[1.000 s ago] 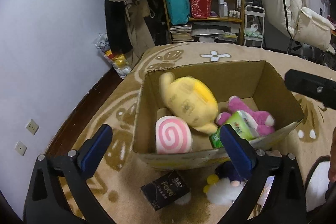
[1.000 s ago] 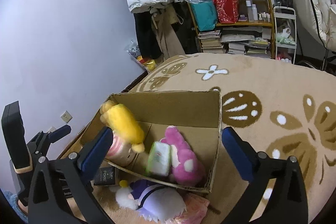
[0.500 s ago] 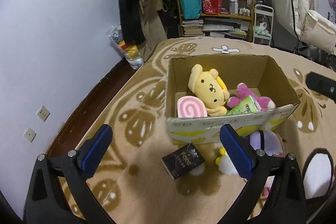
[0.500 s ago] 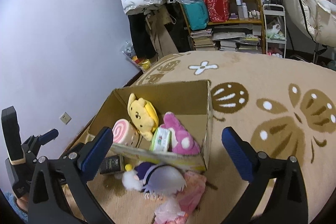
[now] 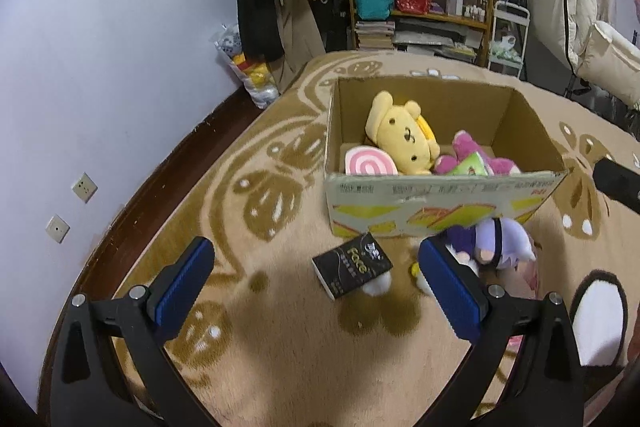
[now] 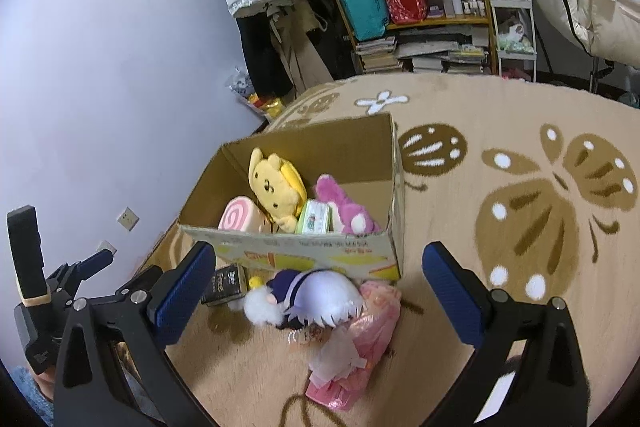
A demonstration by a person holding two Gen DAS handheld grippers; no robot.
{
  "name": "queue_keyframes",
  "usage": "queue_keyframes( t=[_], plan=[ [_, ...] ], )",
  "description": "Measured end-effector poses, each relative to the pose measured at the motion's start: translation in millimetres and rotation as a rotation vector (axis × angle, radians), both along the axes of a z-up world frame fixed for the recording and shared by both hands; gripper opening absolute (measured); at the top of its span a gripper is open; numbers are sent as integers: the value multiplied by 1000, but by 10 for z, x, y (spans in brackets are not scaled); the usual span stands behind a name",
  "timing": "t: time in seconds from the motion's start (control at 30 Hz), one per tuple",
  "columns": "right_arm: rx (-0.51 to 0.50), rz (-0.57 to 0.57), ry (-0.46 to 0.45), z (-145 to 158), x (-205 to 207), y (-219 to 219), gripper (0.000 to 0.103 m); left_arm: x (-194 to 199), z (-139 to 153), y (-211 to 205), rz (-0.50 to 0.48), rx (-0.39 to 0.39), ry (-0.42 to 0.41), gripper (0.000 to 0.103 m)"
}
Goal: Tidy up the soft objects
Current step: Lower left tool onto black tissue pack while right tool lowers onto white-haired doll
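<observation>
In the middle of both frames sits the box, already holding the yellow plush, the pink swirl roll, the magenta plush and a green pack. Still out on the rug, right against the box's near wall, are the purple-haired doll, a pink bag touching it, and a black packet just to the frame-left of the doll. Left gripper hangs over the rug at the bottom of its frame, fingers wide apart, nothing in them. Right gripper is the same deal, spread wide and empty, with the doll sitting pretty much between its fingers in the lower centre. So I'd say we're between picks: some stuff is boxed, the leftovers are waiting. Best guess for the next move is the right one dropping onto the doll, closing around its body rather than the hair, then lifting it over the near wall into the free space at the frame-right of the box. It's squishy, so a firm squeeze should be fine.
</observation>
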State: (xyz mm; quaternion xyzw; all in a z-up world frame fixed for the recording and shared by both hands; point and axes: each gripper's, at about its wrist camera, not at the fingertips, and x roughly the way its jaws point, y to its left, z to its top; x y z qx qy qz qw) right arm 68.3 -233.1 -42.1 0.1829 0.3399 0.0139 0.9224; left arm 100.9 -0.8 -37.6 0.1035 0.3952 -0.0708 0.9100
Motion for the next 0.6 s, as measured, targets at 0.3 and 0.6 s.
queue_keyframes(
  t=[0.3,0.6],
  plan=[
    [5,27,64,-255,110,107,103,98,-165,-57,7,7,40,101],
    [6,32,123,-488,363,157,103,294,-386,-106,10,24,103,101]
  ],
)
